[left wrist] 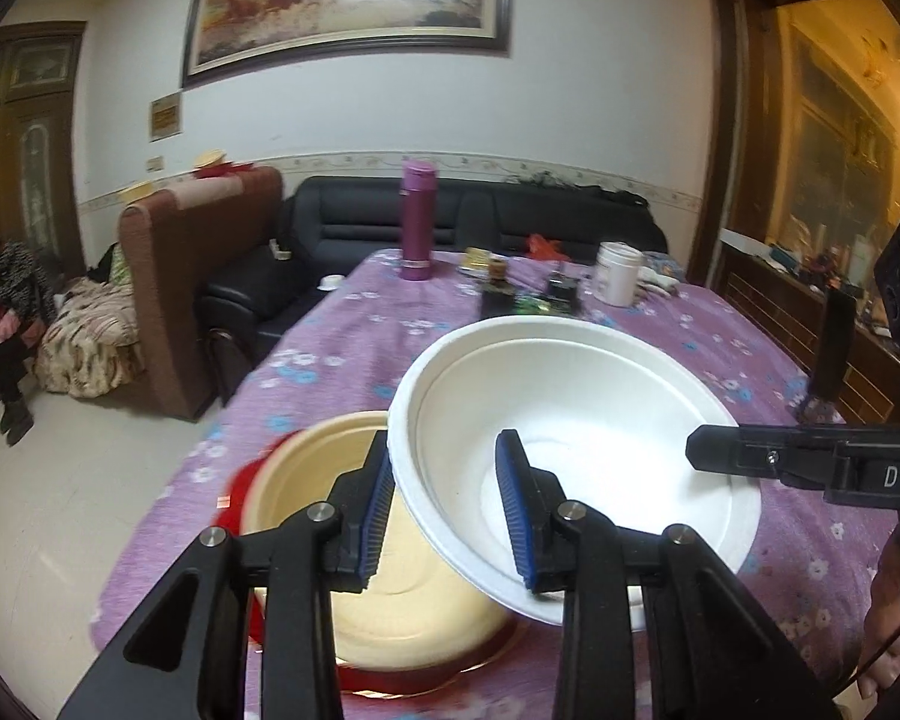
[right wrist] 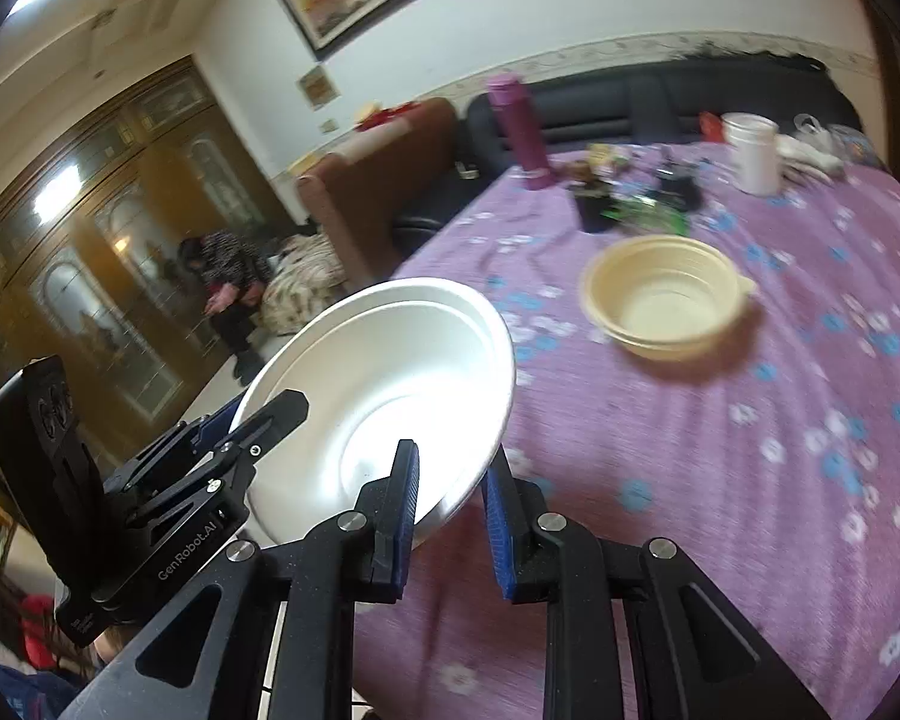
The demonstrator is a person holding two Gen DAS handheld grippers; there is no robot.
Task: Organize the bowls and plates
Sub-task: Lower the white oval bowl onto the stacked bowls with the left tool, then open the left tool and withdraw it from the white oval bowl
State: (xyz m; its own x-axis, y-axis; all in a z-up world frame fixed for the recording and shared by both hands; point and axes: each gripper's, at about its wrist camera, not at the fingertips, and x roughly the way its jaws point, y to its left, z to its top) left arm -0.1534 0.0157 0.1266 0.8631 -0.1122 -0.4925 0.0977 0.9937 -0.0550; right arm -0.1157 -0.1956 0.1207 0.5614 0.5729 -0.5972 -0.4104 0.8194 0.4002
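Above the purple flowered tabletop (right wrist: 720, 480), both claws are carrying a tilted white bowl (left wrist: 576, 420). The left claw (left wrist: 447, 516) is straddling its rim, pads barely pressing, while the right claw (right wrist: 450, 516) is pinching the opposite rim. Beneath, a beige bowl (left wrist: 330, 480) is sitting on a red plate (left wrist: 240, 492).

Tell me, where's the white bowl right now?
The white bowl hangs tilted above the purple table, its rim between both hand-held grippers, just right of the yellow bowl in the left view.
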